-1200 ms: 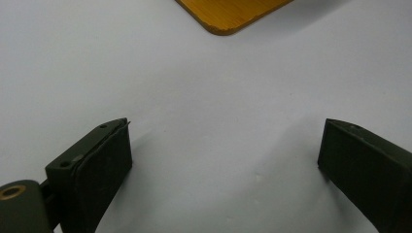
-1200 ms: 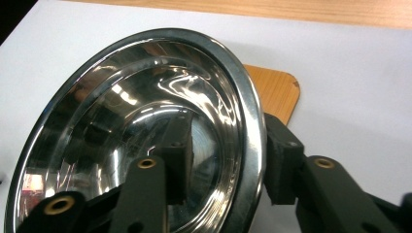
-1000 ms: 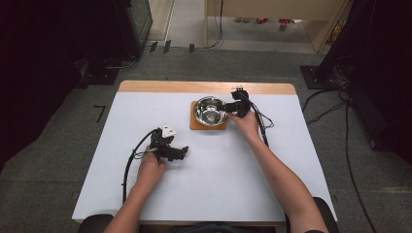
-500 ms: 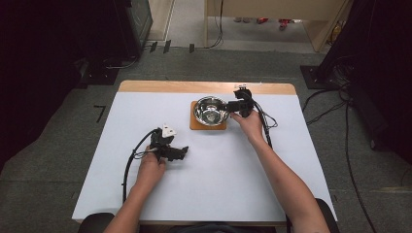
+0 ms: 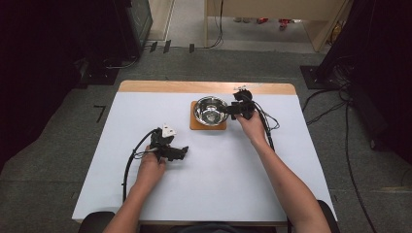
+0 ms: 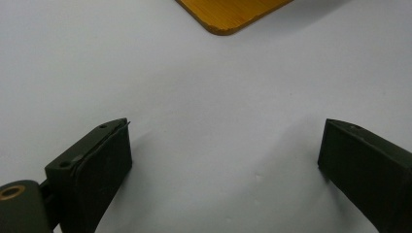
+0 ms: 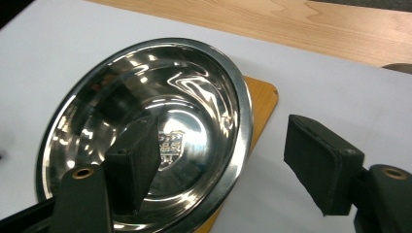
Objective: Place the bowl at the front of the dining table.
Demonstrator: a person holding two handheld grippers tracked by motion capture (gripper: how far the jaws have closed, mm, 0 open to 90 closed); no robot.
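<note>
Two grippers are at work on the white table, one in each of the person's hands. The right gripper sits at about one o'clock from the table's middle, at the near-right rim of the steel bowl. Its jaws have just been opening and now stand apart, astride the bowl's rim: seen from the right gripper view, one pad hangs inside the bowl over the shiny bottom, the other sits outside over the white tabletop, and neither presses on the metal. The bowl stands upright on a small wooden board, whose rounded corner peeps out from under the rim at two o'clock in that view. Board and bowl lie toward twelve o'clock on the table, just short of the bare wooden strip along the far edge.

Off at about eight o'clock from the bowl, well apart from it, the left gripper lies low over the table in the person's left hand, its cable looping back toward the near edge. Its jaws are wide apart with just bare white surface between them; from its own view a corner of the board shows ahead at twelve o'clock.
</note>
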